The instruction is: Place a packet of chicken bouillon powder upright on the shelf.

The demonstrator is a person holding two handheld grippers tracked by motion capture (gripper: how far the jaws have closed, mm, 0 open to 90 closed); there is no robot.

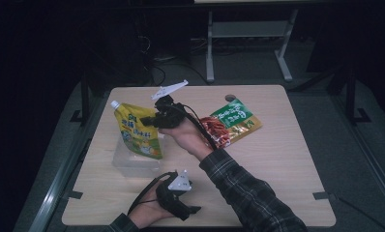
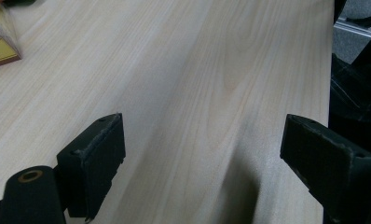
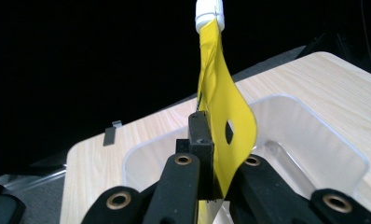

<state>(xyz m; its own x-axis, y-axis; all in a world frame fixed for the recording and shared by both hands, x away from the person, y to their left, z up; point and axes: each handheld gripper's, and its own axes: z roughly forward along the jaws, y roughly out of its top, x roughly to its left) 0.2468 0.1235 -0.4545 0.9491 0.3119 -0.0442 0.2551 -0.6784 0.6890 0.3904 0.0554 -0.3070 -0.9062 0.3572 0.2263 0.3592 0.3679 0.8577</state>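
Right gripper [image 3: 211, 186] clamps the yellow pouch [image 3: 223, 116] by its edge — upright over the clear tub [image 3: 314, 140].

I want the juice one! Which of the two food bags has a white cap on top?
The yellow pouch, pinched in the right gripper above the clear tub. The green and red packet lies flat and capless.

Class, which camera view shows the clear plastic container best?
The right gripper view: the clear plastic container shows its rim and inside below the yellow pouch. In the high view the pouch partly hides it.
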